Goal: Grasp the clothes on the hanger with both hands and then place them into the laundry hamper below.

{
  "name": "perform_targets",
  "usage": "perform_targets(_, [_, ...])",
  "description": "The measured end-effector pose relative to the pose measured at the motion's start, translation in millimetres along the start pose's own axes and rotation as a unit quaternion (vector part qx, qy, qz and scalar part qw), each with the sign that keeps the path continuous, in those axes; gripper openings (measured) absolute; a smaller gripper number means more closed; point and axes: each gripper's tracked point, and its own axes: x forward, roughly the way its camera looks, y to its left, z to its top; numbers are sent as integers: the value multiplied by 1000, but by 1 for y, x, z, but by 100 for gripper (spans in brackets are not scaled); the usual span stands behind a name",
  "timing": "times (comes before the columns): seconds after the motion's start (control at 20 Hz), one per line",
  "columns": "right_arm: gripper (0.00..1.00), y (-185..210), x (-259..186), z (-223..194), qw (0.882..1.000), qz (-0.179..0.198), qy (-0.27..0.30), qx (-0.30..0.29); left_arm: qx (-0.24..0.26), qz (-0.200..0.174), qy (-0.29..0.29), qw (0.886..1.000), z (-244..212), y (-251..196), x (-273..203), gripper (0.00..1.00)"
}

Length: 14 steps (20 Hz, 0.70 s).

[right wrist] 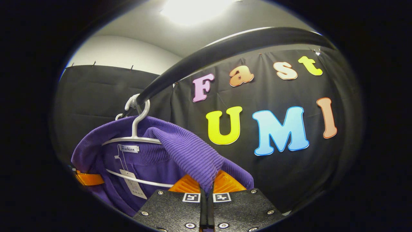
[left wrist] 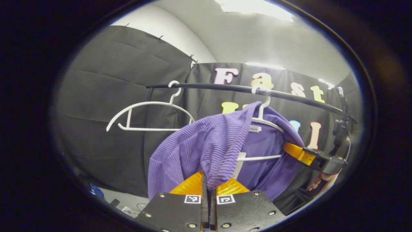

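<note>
A purple ribbed sweater (left wrist: 199, 145) hangs on a white hanger (left wrist: 265, 120) hooked over a black rail (left wrist: 225, 87). In the left gripper view my left gripper (left wrist: 209, 182) is shut on a fold of the sweater's near shoulder. The right gripper (left wrist: 297, 151), held by a hand, reaches in at the sweater's far shoulder. In the right gripper view my right gripper (right wrist: 209, 180) is shut on the sweater (right wrist: 190, 148) at its shoulder fold, beside the white hanger (right wrist: 135, 137) under the rail (right wrist: 206, 54). The left gripper (right wrist: 87, 178) shows at the sweater's far side.
An empty white hanger (left wrist: 145, 116) hangs on the rail to the left of the sweater. A vertical stand post (left wrist: 146, 129) drops from the rail's left end. Small items lie on the pale floor (left wrist: 125, 201) below left.
</note>
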Motion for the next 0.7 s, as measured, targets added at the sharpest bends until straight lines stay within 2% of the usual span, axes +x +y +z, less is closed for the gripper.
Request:
perform_targets(0.05, [0,-1,-2,2,1000,-4,-5,-2,-1,8,-7,1000,7,8,-3,2])
perform_targets(0.15, [0,-2,-6,6,1000,-12,-13,-9,-2,21,-23,1000,23,23,-8,0])
perform_targets(0.25, [0,-7,-10,11,999,-21,-22,-35,1,28,-40,999,43,39,-12,3])
perform_targets(0.35, [0,-11,-12,15,997,-31,-29,-59,9,28,-59,998,66,53,-21,0])
perform_targets(0.6, [0,-14,-16,33,989,-43,-59,-129,48,34,-88,994,110,87,-25,3])
perform_targets(0.65, [0,-14,-16,33,987,-46,-63,-142,45,32,-87,995,112,91,-24,0])
perform_targets(0.7, [0,-13,-17,34,985,-47,-64,-151,31,27,-86,995,113,92,-21,3])
